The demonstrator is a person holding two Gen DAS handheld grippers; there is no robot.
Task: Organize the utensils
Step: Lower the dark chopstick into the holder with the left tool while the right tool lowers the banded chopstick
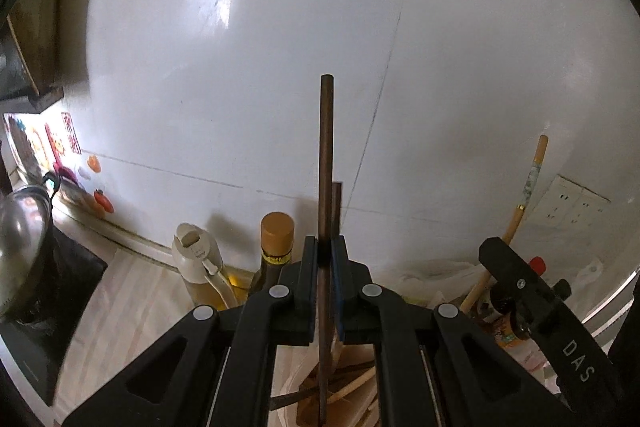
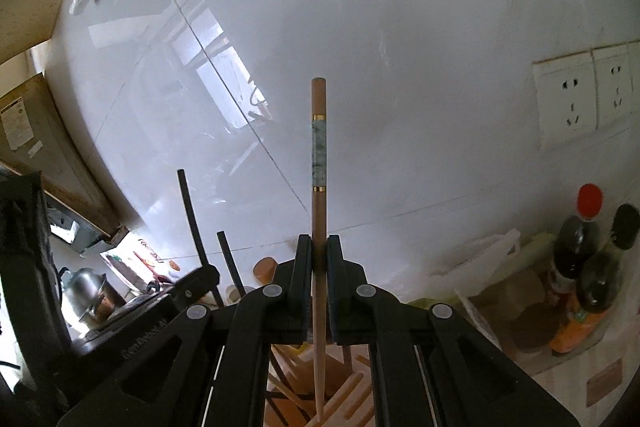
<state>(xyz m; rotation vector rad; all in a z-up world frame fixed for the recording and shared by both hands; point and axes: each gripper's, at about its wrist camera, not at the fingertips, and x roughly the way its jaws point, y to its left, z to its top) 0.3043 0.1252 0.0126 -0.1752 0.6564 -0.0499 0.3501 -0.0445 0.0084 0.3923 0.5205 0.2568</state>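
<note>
My left gripper (image 1: 325, 251) is shut on two dark brown chopsticks (image 1: 326, 155) that stand upright, the taller one in front. Their lower ends hang over a container of several wooden chopsticks (image 1: 348, 383) below the jaws. My right gripper (image 2: 319, 251) is shut on a light wooden chopstick (image 2: 319, 147) with a green patterned band and gold rings, upright, its tip down among several pale chopsticks (image 2: 344, 395). The right gripper and its chopstick also show in the left wrist view (image 1: 524, 195), to the right. The left gripper's dark chopsticks show in the right wrist view (image 2: 192, 215), to the left.
A white tiled wall (image 1: 280, 67) is close ahead. Bottles stand on the counter: a brown-capped one (image 1: 277, 239) and a white-capped one (image 1: 196, 255) on the left, dark sauce bottles (image 2: 576, 239) on the right. A metal pot (image 1: 24, 227) sits far left. Wall sockets (image 2: 576, 99) are at right.
</note>
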